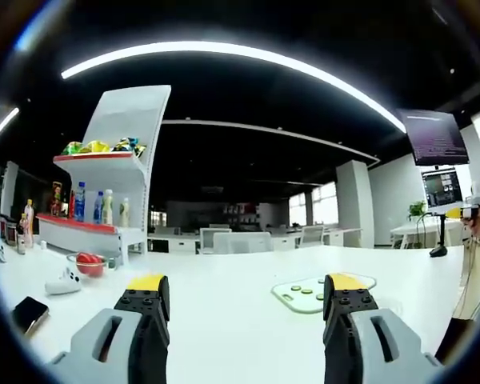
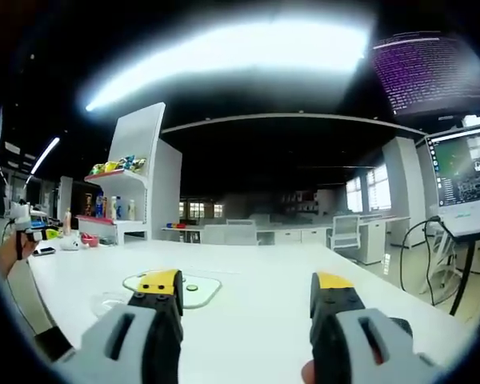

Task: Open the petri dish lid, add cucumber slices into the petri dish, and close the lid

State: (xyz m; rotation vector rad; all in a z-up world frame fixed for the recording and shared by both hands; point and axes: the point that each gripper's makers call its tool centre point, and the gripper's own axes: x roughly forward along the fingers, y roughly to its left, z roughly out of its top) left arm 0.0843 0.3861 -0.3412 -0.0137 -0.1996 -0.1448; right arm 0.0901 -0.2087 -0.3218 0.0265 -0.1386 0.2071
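We judge the task barely begun: both grippers hover above the white table [image 1: 224, 304] with nothing in them. Our left gripper [image 1: 246, 298] has its yellow-tipped jaws spread wide and empty, and our right gripper [image 2: 249, 294] is likewise wide apart and holds nothing. The pale green flat cutting board with rounded corners [image 1: 304, 294] lies on the table ahead, just beside the left gripper's right jaw, with a few small round green cucumber slices [image 1: 307, 291] lying flat on it. In the right gripper view the same board sits partly behind the left jaw, and a clear round petri dish [image 2: 104, 304] seems to rest on the table just beside it, though it is too faint for us to tell whether the lid is on. Opening, filling and closing all appear left to do. The board's long axis runs roughly across the left gripper view; the slices, being round, point no particular way
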